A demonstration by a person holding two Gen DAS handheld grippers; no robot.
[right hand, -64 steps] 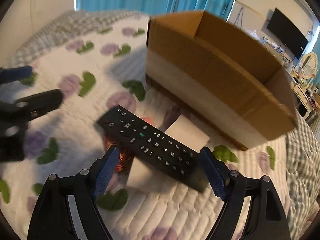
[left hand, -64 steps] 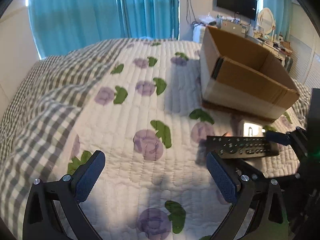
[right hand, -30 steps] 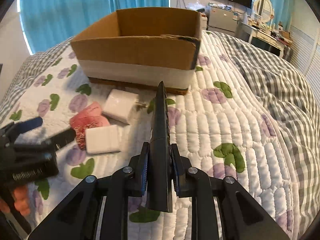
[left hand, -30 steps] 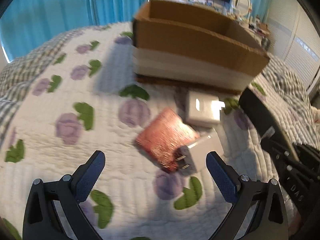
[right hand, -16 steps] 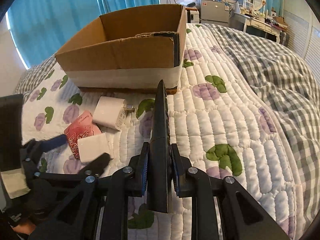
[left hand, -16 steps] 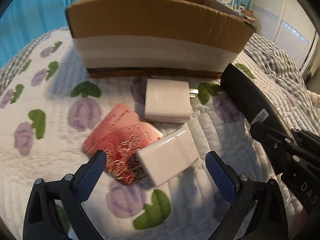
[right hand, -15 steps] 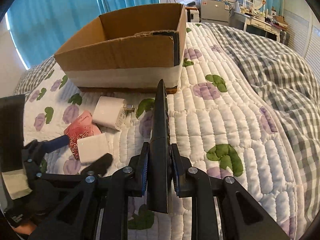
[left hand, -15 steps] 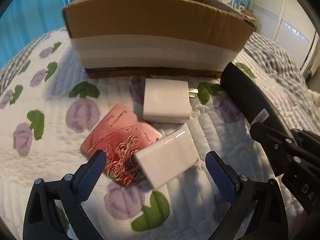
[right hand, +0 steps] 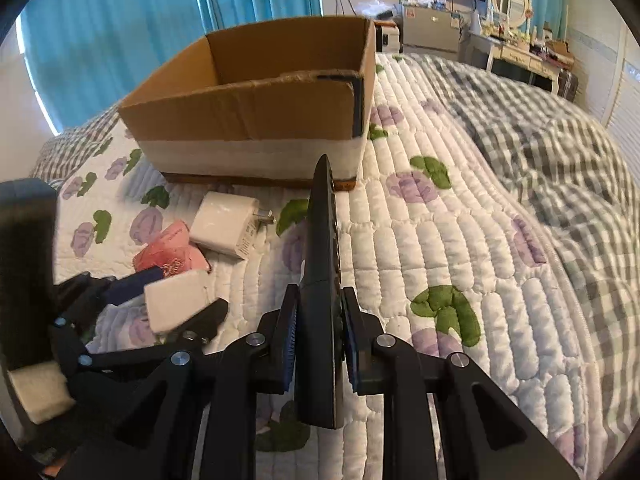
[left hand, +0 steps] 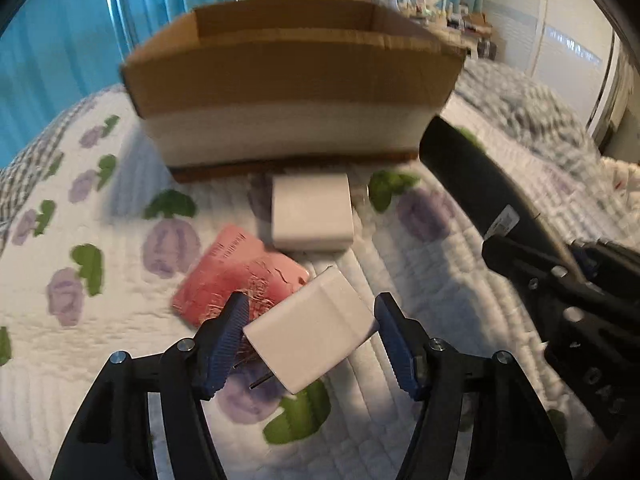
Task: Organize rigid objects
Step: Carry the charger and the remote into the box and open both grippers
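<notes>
My left gripper (left hand: 312, 322) is shut on a white plug adapter (left hand: 310, 334), its prongs pointing down left, just above the quilt. A red packet (left hand: 236, 276) lies beside it, and a second white adapter (left hand: 311, 210) lies in front of the open cardboard box (left hand: 296, 80). My right gripper (right hand: 319, 322) is shut on a black remote control (right hand: 322, 248), held on edge and pointing at the box (right hand: 256, 108). The remote (left hand: 476, 178) also shows at the right of the left wrist view. The left gripper (right hand: 160, 300) shows low left in the right wrist view.
Everything rests on a bed with a white quilt (right hand: 440, 240) printed with purple flowers. A grey checked blanket (right hand: 560, 140) is bunched at the right. Blue curtains (right hand: 120, 20) and a dresser (right hand: 516, 52) stand behind the bed.
My left gripper has closed from wide open onto the near white adapter and moved a little toward the box. The right gripper keeps its hold on the remote.
</notes>
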